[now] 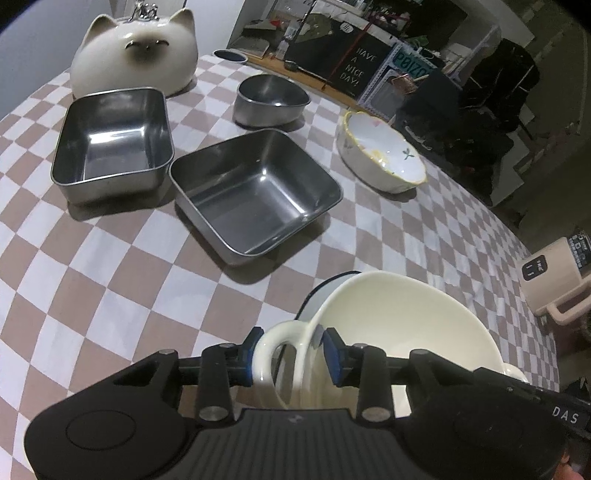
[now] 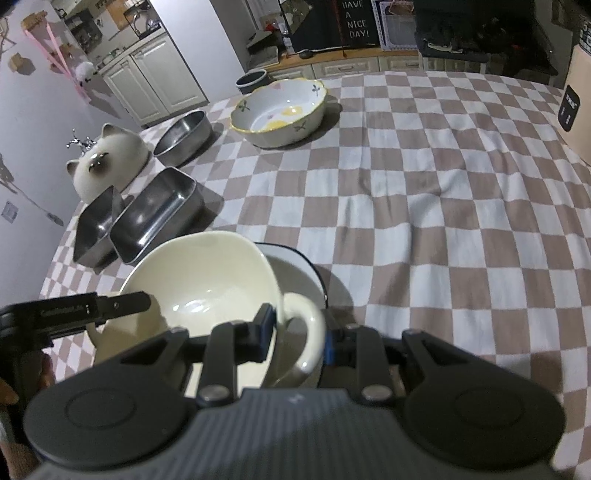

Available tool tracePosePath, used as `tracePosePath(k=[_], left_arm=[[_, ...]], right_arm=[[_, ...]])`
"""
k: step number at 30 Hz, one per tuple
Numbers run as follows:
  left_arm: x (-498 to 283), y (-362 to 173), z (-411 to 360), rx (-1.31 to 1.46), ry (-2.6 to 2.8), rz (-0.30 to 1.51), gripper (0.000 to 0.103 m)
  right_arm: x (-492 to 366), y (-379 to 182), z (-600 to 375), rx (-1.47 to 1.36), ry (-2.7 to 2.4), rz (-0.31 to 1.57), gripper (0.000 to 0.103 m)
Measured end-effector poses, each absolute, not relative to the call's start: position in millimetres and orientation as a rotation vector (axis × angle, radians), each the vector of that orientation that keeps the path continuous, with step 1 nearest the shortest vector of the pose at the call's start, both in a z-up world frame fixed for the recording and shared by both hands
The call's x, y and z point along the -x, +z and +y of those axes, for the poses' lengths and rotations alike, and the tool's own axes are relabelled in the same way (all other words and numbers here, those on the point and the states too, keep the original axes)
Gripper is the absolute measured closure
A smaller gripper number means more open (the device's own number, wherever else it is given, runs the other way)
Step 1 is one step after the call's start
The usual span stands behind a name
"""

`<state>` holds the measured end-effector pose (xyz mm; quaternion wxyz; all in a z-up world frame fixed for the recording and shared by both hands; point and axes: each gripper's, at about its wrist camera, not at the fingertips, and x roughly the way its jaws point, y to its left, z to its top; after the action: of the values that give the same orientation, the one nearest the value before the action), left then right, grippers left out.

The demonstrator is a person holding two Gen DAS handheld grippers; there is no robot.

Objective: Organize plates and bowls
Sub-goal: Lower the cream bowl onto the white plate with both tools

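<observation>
A brown-and-white checkered cloth (image 2: 424,177) covers the desk, rumpled into soft folds near its middle. Behind it runs a wooden counter (image 2: 332,59) over pale cabinet fronts, and on it stands a black sign (image 2: 355,22) reading "HAVE A NICE DAY!". White panelled cabinets (image 2: 155,77) stand at the far left beside a pale wall (image 2: 22,122). The far right of the room lies dark

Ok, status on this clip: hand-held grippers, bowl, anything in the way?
Left hand-held gripper and right hand-held gripper each shut on a handle of the cream two-handled ceramic bowl. Bowl over white blue-rimmed enamel dish. Nothing obstructing.
</observation>
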<state>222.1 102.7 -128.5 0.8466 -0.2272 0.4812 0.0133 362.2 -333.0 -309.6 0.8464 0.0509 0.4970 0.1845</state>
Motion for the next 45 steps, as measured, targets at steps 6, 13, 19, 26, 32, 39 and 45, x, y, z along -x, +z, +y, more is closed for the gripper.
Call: tracePosePath(k=[6, 13, 19, 26, 32, 39, 45], left_arm=[[-227.6, -137.9, 104.4, 0.476, 0.038, 1.032, 0.063], [-232.5, -143.4, 100.5, 0.44, 0.032, 1.046, 0.061], [-234.2, -143.6, 96.5, 0.403, 0.018, 1.059, 0.061], [-230.6, -137.1, 90.2, 0.322, -0.013, 1.056, 0.06], [-229.8, -137.0, 85.7, 0.273, -0.012, 1.07, 0.057], [-226.9, -135.9, 86.0, 0.256, 0.0, 1.078, 0.054], [-225.3, -135.0, 84.6, 0.232, 0.001, 1.084, 0.051]], right_arm=[[-365.9, -310.9, -327.0, -0.091, 0.38, 1.056, 0.073], [-367.4, -311.5, -322.7, -0.065, 0.369, 1.065, 0.073], [-370.1, -312.4, -323.4, -0.035, 0.377, 1.078, 0.071], [-364.6, -315.7, -315.1, 0.134, 0.383, 1.072, 0.066], [-364.0, -323.3, -312.7, 0.204, 0.391, 1.098, 0.064], [-367.0, -324.5, -313.6, 0.208, 0.414, 1.08, 0.064], [-370.7, -328.0, -321.3, 0.158, 0.391, 1.101, 0.048]])
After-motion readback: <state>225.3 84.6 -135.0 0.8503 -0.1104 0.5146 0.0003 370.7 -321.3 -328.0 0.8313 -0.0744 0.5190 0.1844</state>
